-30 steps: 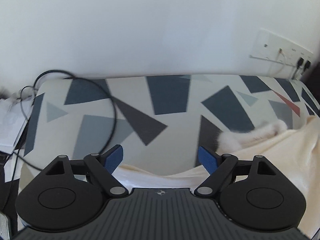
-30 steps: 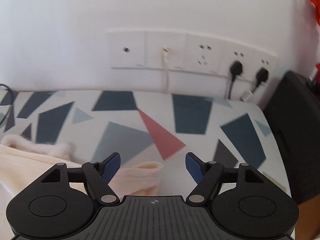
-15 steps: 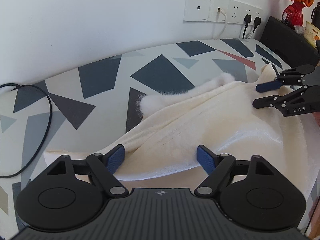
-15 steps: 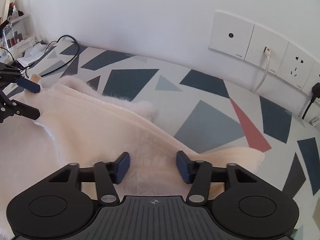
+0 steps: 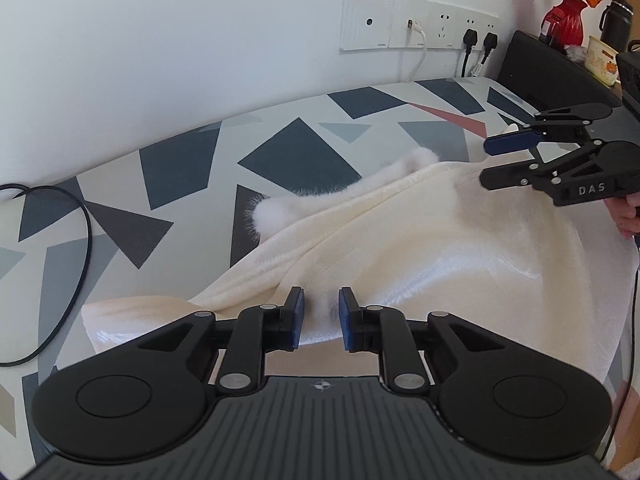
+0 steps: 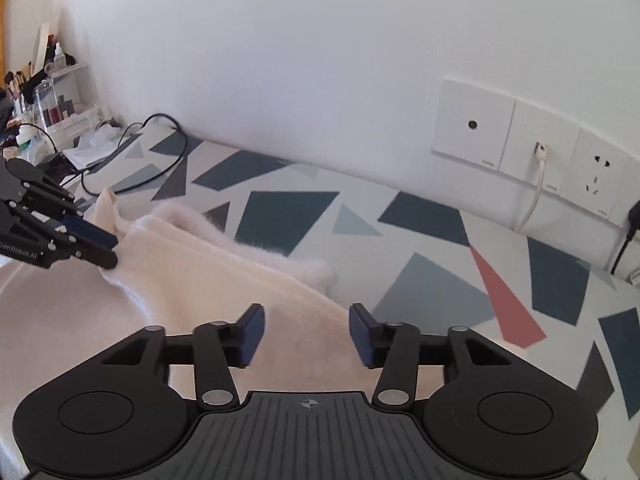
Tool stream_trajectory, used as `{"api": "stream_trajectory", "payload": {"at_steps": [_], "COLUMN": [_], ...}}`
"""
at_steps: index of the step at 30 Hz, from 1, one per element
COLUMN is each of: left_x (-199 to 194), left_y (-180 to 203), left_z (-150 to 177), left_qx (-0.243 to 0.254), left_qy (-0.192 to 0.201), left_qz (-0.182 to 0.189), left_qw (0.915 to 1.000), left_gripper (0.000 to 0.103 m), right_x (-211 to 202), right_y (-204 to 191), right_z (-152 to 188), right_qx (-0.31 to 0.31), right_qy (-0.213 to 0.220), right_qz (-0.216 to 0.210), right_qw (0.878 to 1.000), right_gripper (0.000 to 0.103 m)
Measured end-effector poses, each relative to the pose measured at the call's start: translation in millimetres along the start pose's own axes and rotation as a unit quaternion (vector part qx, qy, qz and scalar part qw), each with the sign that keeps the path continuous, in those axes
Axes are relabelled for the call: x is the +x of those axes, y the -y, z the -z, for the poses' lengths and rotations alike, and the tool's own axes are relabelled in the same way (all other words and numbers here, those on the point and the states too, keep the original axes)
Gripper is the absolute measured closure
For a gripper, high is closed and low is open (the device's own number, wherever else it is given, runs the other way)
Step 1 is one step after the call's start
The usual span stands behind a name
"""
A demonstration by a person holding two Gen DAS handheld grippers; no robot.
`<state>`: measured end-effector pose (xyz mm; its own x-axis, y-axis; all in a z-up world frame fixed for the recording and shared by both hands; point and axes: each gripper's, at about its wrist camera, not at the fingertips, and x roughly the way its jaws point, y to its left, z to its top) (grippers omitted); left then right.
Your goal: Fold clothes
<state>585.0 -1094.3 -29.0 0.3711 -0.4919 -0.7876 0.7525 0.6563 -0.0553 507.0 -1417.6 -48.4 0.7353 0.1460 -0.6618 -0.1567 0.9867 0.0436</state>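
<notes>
Left gripper (image 5: 321, 314): jaws closing, a ridge of the cream garment (image 5: 420, 240) bunched between them. Right gripper (image 6: 306, 334): jaws apart and opening over the garment, nothing gripped. Garment lies crumpled on the patterned worktop (image 5: 180, 168), below the wall sockets (image 5: 420, 22). Risk: one-sided pinch, so the fold gets dragged skewed; extra layers may be caught.

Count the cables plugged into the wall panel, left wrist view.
3. A white cable hangs from the second plate of the wall panel. The left black plug and right black plug sit side by side at its right end.
</notes>
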Motion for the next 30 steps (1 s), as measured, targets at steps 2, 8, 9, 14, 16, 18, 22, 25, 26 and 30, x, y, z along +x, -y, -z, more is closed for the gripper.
{"api": "stream_trajectory", "payload": {"at_steps": [2,8,9,14,16,18,22,25,26,30], "left_x": [2.1,-0.6,-4.5,-12.3,-13.7,-17.7,-21.6,-16.7,-12.2,11.6], "left_y": [2.6,11.6,14.3,22.2,20.4,14.0,-1.3,-10.1,-10.7,-8.7], "left_z": [-2.6,-0.5,1.4,11.8,13.8,10.8,-3.6,-17.0,-20.3,-22.9], "left_qx": [0.0,0.026,0.035,0.062,0.056,0.034,-0.019,-0.05,-0.051,-0.047], "left_qy": [0.003,0.004,0.007,-0.011,-0.012,0.001,0.04,0.057,0.055,0.016], "left_qz": [0.003,0.029,0.035,0.068,0.07,0.068,0.053,0.029,0.021,-0.001], "left_qw": [1.0,0.9992,0.9987,0.9957,0.9959,0.9971,0.9976,0.9967,0.997,0.9987], "left_gripper": [0.066,0.093,0.094,0.095,0.095,0.09,0.067,0.064,0.064,0.064], "right_x": [15.5,31.4,25.3,-4.7,-14.2,-20.1,-23.4,-25.3,-25.0,-10.8], "right_y": [-9.3,-24.9,-23.8,-26.9,-32.5,-39.5,-54.3,-43.8,-36.2,-12.3], "right_z": [-4.5,-6.6,-6.5,-3.5,-0.7,3.5,11.8,1.7,-4.3,-19.7], "right_qx": [-0.016,-0.056,-0.054,-0.079,-0.096,-0.11,-0.141,-0.083,-0.05,0.052], "right_qy": [0.0,-0.025,-0.021,-0.032,-0.046,-0.076,-0.136,-0.093,-0.073,-0.026], "right_qz": [-0.012,-0.019,-0.026,-0.071,-0.094,-0.125,-0.163,-0.152,-0.146,-0.092], "right_qw": [1.0,0.998,0.998,0.994,0.99,0.983,0.967,0.98,0.985,0.994], "right_gripper": [0.056,0.096,0.097,0.098,0.098,0.098,0.093,0.077,0.074,0.071]}}
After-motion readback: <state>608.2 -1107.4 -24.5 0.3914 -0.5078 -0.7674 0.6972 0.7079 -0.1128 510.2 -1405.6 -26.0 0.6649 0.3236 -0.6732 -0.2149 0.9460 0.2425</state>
